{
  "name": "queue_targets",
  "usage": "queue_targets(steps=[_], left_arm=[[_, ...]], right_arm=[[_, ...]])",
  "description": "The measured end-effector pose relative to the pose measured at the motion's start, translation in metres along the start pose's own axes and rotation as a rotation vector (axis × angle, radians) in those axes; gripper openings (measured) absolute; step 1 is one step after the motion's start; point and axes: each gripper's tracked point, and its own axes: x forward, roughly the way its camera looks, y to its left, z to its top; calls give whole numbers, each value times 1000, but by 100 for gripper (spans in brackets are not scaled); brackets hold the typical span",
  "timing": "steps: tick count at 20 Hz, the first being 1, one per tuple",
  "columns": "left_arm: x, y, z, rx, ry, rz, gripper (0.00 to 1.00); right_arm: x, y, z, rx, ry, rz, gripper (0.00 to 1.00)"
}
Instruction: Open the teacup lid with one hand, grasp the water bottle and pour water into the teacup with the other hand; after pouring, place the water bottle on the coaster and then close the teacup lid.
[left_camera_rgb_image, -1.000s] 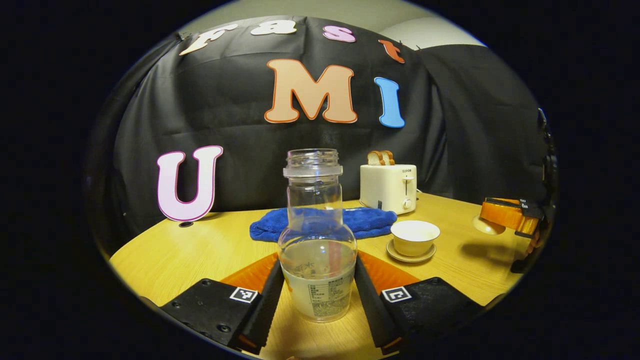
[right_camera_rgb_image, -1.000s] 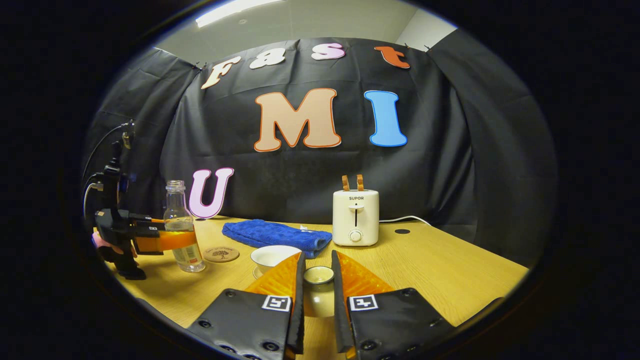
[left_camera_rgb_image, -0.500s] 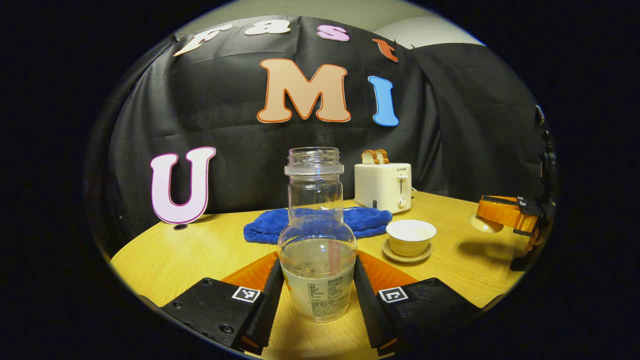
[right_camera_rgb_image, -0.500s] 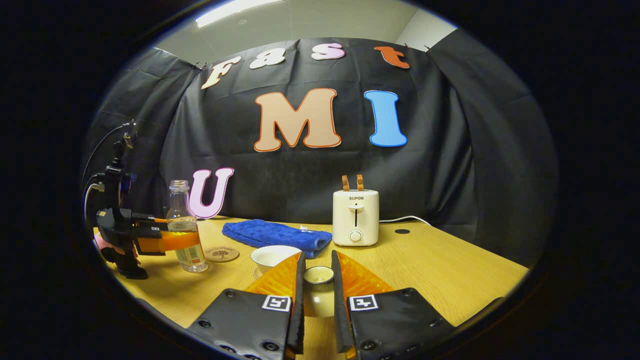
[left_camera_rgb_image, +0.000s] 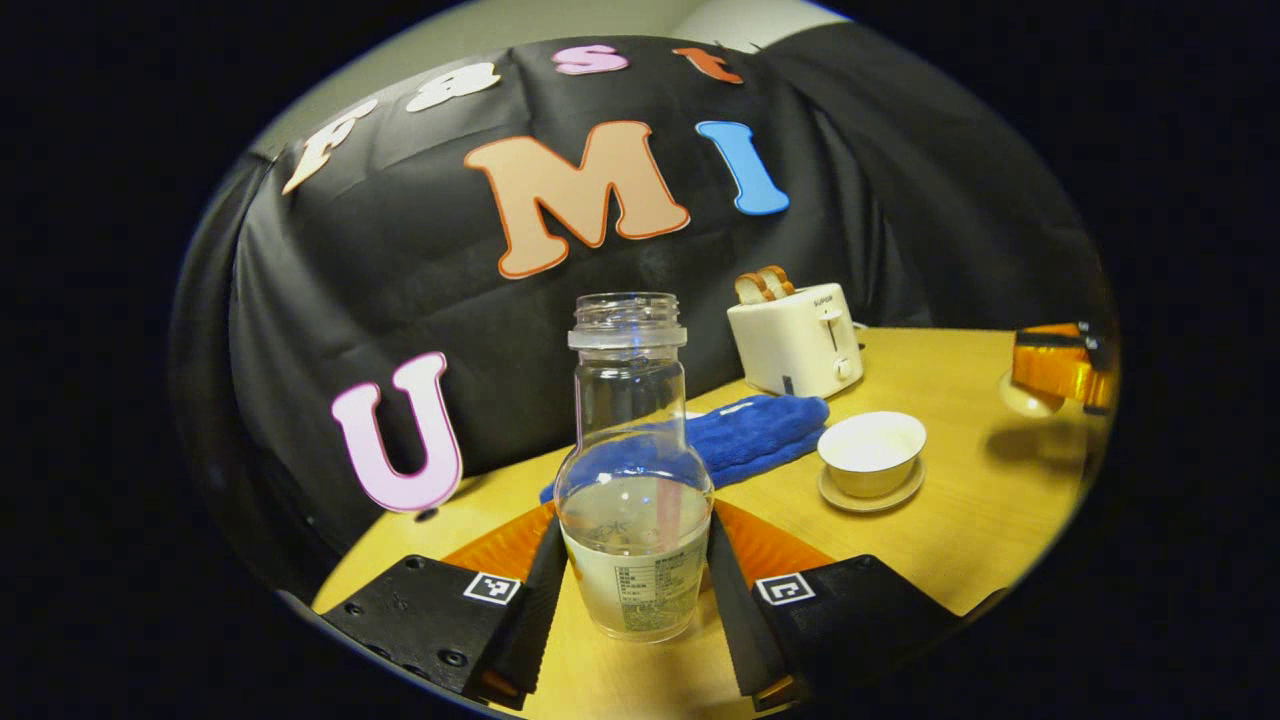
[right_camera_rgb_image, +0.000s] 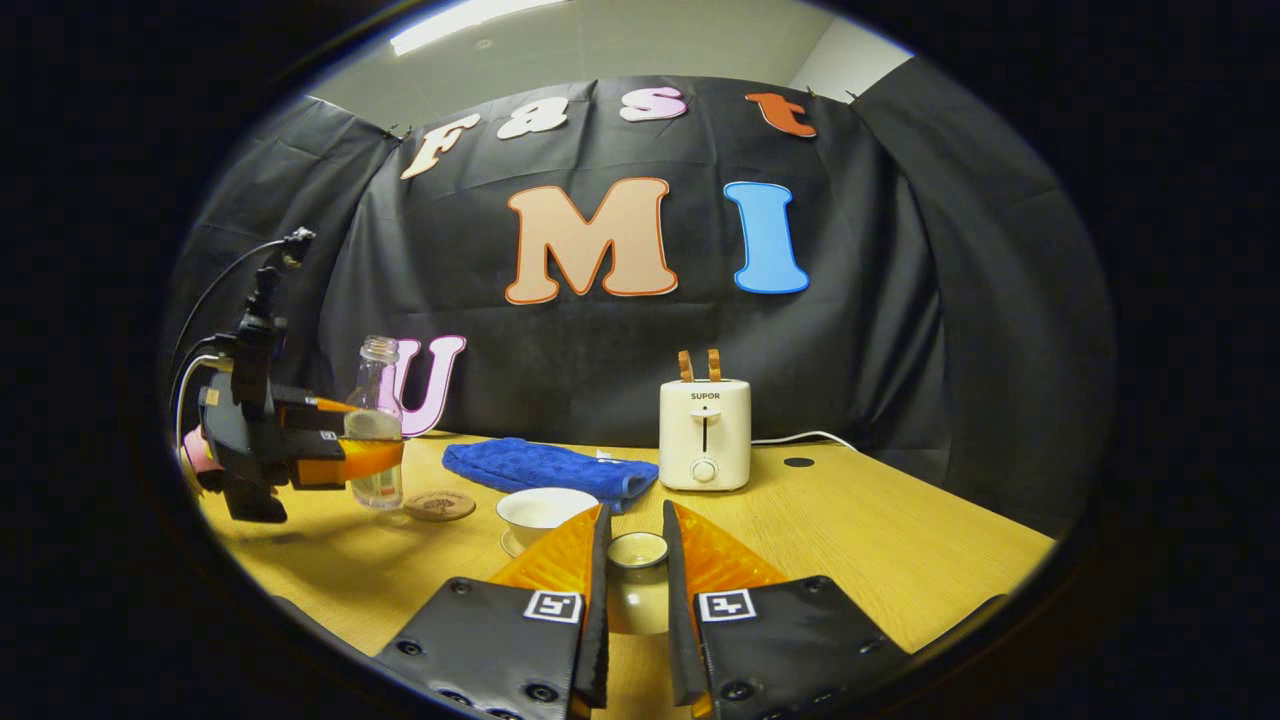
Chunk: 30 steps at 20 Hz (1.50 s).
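Observation:
A clear water bottle (left_camera_rgb_image: 635, 500), uncapped and about a third full, sits between the fingers of my left gripper (left_camera_rgb_image: 635, 530), which is shut on its lower body. In the right gripper view the bottle (right_camera_rgb_image: 375, 430) leans right, held off the table by the left gripper (right_camera_rgb_image: 385, 458) beside the round coaster (right_camera_rgb_image: 440, 505). The cream teacup (left_camera_rgb_image: 872, 455) stands uncovered on its saucer, also seen as the teacup (right_camera_rgb_image: 545, 508). My right gripper (right_camera_rgb_image: 634, 530) is shut on the knob of the teacup lid (right_camera_rgb_image: 638, 552), held to the right of the cup. The right gripper (left_camera_rgb_image: 1060, 365) shows far right.
A blue cloth (right_camera_rgb_image: 540, 468) lies behind the cup, and a white toaster (right_camera_rgb_image: 703, 435) with two bread slices stands by the wall. A person's hand (right_camera_rgb_image: 195, 455) holds the left gripper. Bare wooden table (right_camera_rgb_image: 900, 540) stretches to the right.
My left gripper has raised the bottle off the table and tipped it to the right, closer to the coaster. The right gripper stays still, holding the lid.

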Motion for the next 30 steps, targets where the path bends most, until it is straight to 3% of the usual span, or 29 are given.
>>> queue_targets(steps=[8, 12, 21, 30], left_arm=[[22, 12, 18, 468, 50, 102, 70], [31, -5, 18, 659, 70, 80, 70], [50, -21, 9, 998, 125, 49, 69], [50, -22, 16, 1219, 136, 39, 69]], right_arm=[[-12, -29, 1, -1, -2, -37, 28], [-17, -45, 3, -2, -3, -63, 28], [-22, -59, 4, -3, -4, -83, 28], [-22, -60, 3, -4, -4, -84, 28]])
